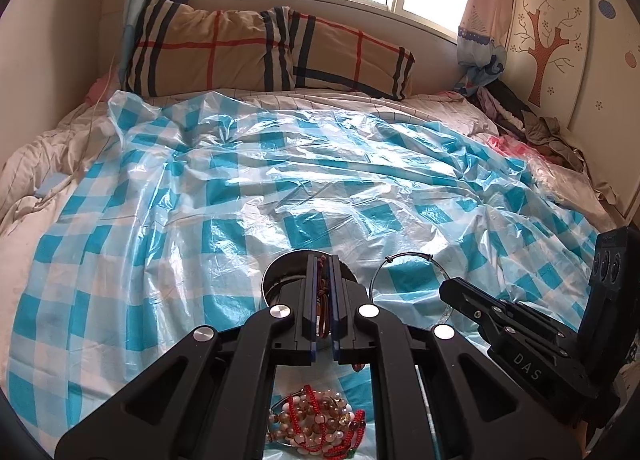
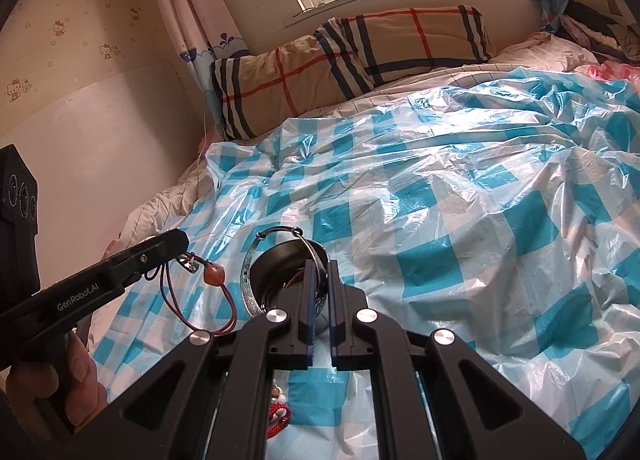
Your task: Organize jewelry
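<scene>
My left gripper (image 1: 323,260) is shut on a brown cord necklace (image 1: 322,302), whose cord runs between the pads. In the right wrist view this necklace (image 2: 228,306) dangles from the left gripper (image 2: 182,242) with a reddish-brown pendant (image 2: 214,274). My right gripper (image 2: 321,264) is shut on a silver bangle (image 2: 246,280), an engraved band with a thin wire arc. The left wrist view shows the bangle (image 1: 409,254) held up by the right gripper (image 1: 445,287). A dark round bowl (image 1: 275,266) (image 2: 280,260) sits on the bed just beyond both grippers. A heap of red and white bead bracelets (image 1: 316,424) (image 2: 280,408) lies below the grippers.
A blue-and-white checked plastic sheet (image 1: 280,180) covers the bed. A plaid pillow (image 1: 248,52) lies at the head under the window. Crumpled clothes (image 1: 540,128) pile up at the far right by a wardrobe. A hand (image 2: 72,380) holds the left gripper's handle.
</scene>
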Demonstrator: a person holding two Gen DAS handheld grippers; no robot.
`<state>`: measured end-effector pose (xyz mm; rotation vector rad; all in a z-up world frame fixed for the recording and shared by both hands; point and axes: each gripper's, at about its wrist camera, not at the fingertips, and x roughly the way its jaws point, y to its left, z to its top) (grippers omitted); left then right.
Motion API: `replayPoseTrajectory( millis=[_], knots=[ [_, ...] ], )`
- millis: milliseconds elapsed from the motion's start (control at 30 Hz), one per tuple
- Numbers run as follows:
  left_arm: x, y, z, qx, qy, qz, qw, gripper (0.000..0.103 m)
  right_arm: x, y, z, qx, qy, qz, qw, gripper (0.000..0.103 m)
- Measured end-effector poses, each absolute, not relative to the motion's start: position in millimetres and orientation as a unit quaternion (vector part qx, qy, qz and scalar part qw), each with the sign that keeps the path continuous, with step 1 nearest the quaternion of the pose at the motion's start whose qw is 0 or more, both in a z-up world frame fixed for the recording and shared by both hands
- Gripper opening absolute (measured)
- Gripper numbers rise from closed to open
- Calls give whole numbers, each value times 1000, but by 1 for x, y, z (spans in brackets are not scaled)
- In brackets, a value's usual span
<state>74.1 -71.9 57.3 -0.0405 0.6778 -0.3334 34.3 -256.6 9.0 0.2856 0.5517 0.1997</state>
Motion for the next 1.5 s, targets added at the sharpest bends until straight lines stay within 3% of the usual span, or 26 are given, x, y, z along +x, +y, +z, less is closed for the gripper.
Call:
replayPoseTrajectory(
  millis=[767, 1200, 1333, 1500],
  knots=[
    [138, -71, 8, -71, 387, -153, 907, 5, 77, -247, -4, 121, 293, 93, 944, 6],
    [138, -39, 12, -91, 380, -119, 913, 7, 114, -206, -26, 78, 337, 102, 933, 8],
    [133, -33, 13, -92, 380, -115, 913, 11, 109, -219, -24, 87, 333, 94, 934, 8],
    [109, -26, 9, -80, 392, -115, 909, 27, 89, -235, -18, 103, 333, 93, 933, 8]
  ],
)
